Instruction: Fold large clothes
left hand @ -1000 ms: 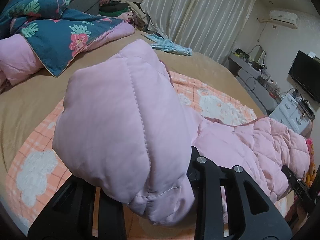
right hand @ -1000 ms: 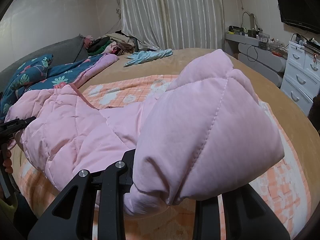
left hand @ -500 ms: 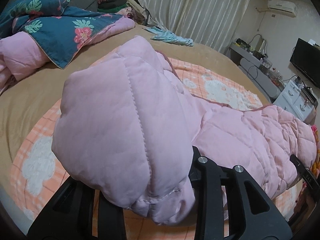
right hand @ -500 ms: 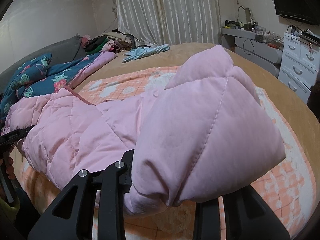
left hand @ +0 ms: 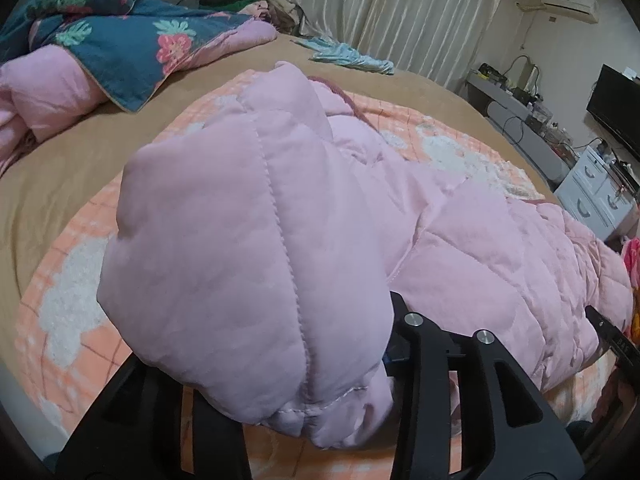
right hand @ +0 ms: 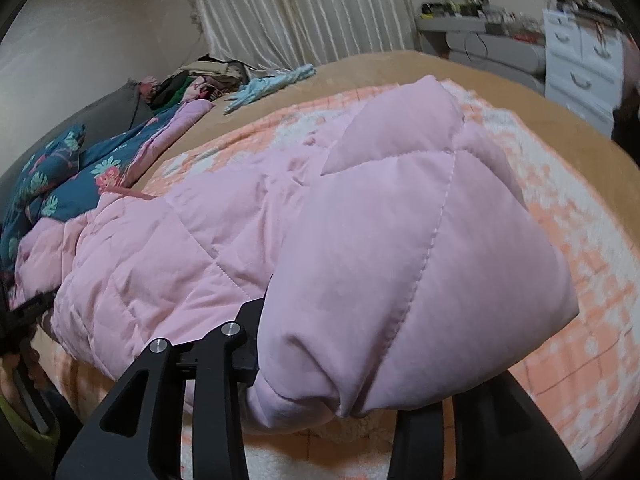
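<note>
Looking along two hand-held tools, we see one brown bed carrying an orange checked blanket. On that blanket lies the task's thing, one pink quilted jacket, stretched sideways near the bed's 6 o'clock edge. Each end of the jacket bulges up over a tool. The left tool sits at 6 o'clock in its own view, and the right tool sits at 6 o'clock in its view. Both have just been opening their jaws, with puffy fabric between them. The fabric hides the fingertips, so we cannot tell whether either tool is pinching it.

Here is what we judge could go wrong. The biggest risk is that the springy padding pushes any fold back open once let go, because the filling resists a crease. Next, one end could drop free before the other and leave the jacket skewed. The jacket lies close to the bed's near edge, so it could slide off. A smaller risk is that the slippery shell snags on a tool finger and drags as that tool withdraws.

Counting, largest first: one bed, one blanket, one jacket, one floral quilt at 10 o'clock, one pale blue garment at 1 o'clock, and two tools.
</note>
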The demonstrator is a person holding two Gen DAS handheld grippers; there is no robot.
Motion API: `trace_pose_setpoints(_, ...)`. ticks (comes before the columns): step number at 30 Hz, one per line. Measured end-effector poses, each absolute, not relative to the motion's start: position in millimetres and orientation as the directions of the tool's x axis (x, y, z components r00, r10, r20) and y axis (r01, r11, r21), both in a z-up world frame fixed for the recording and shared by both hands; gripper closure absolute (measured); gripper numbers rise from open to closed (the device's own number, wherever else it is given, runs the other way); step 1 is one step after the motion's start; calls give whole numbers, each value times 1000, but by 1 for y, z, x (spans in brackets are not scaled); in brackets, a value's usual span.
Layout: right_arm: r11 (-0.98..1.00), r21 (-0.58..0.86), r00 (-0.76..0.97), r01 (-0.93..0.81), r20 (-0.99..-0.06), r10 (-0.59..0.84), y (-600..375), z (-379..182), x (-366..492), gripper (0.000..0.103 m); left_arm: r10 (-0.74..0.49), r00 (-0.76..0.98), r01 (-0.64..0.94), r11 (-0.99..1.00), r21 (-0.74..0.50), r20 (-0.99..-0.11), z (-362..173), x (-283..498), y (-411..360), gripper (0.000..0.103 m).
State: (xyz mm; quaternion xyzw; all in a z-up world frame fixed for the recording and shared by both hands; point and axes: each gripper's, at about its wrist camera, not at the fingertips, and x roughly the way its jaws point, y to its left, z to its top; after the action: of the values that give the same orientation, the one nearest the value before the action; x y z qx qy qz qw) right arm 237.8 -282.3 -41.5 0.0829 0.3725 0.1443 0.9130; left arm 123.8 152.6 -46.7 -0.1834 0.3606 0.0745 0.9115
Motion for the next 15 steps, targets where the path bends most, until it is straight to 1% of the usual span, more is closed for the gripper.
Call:
trace_pose_setpoints(4,938,303,658,-168,-674,336,-288,-55,244,60,-1,719,-283,913,-294,-695,-58,122,155,65)
trace_pose_setpoints(6,929,341,644,-146,-680,351,-292,-60,246,52,-4,717,-289,908,-302,-697,-62,121,156,62)
trace_pose_setpoints(7,922,362,635,-136,-683,361,-295,-62,248,51,-9,718,-289,906,-310,-696,-62,119,157,61)
trace_pose_setpoints(8,920,371,630,-129,-686,365,-298,-62,248,46,-14,719,-288,904,-317,-695,-62,118,158,60)
trace_pose_setpoints(9,919,374,628,-124,-688,365,-299,-62,247,38,-16,718,-289,903,-319,-696,-63,117,159,57)
trace_pose_setpoints(10,919,375,623,-117,-693,362,-300,-62,247,35,-14,716,-292,902,-317,-698,-62,116,159,53)
trace_pose_setpoints(11,920,376,621,-112,-696,361,-301,-62,247,32,-12,713,-295,901,-317,-701,-63,115,160,51)
trace_pose_setpoints(12,919,379,620,-108,-697,360,-302,-62,246,28,-12,710,-300,899,-318,-704,-63,113,161,46)
trace_pose_setpoints(13,919,379,619,-104,-699,358,-304,-64,244,26,-8,707,-306,898,-316,-707,-63,111,163,38)
trace_pose_setpoints(15,924,371,618,-93,-706,346,-307,-64,240,18,0,700,-315,897,-310,-714,-63,108,165,31)
